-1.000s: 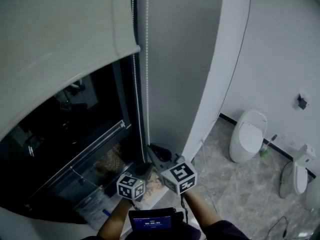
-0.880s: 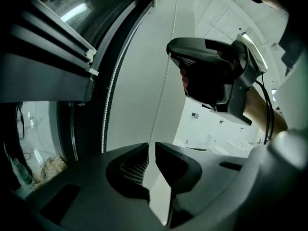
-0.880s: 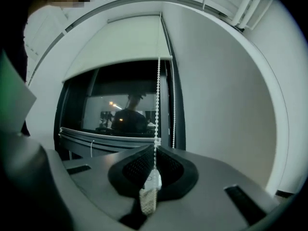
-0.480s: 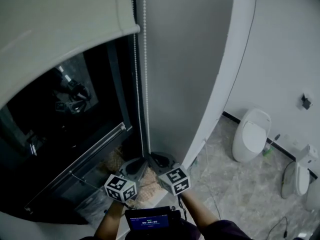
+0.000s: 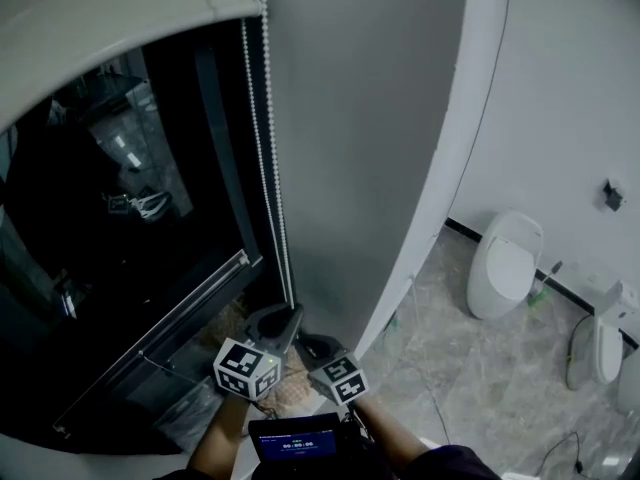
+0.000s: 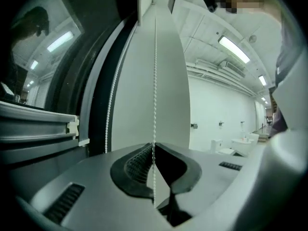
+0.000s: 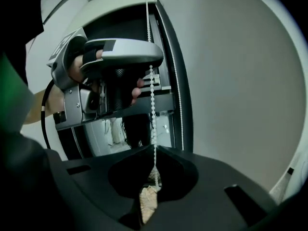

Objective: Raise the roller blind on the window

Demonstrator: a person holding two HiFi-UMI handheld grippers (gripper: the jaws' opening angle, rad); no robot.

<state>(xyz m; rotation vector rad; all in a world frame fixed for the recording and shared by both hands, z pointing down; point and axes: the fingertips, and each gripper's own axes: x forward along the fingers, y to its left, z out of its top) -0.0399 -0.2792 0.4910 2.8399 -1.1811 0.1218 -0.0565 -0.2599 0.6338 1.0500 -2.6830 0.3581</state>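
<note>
**Head view.** The blind (image 5: 110, 13) has its hem at the upper left of the frame, and most of the dark window (image 5: 140, 248) below it is uncovered. The chain (image 5: 268, 168) hangs down the frame's middle to the two grippers at lower centre. We see the left gripper (image 5: 287, 318) slightly above the right gripper (image 5: 314, 346) in the frame. A urinal (image 5: 510, 263) stands at the right.

**Left gripper view.** The jaws are together at centre, pinching one strand of chain (image 6: 155, 81), which runs straight up the frame. The other strand (image 6: 109, 114) hangs free to the left.

**Right gripper view.** These jaws are likewise closed on the chain (image 7: 152, 109), lower centre. The strand rises from them past the left gripper, which fills the upper left.

**Step in hand.** We judge this to be a downward pull on the chain, hand over hand, with both grippers low on it and little travel left. The blind seems well on its way up. For the next move, we would open one gripper while the other holds the tension. It would then take a fresh grip higher on the same strand and draw down again.
</note>
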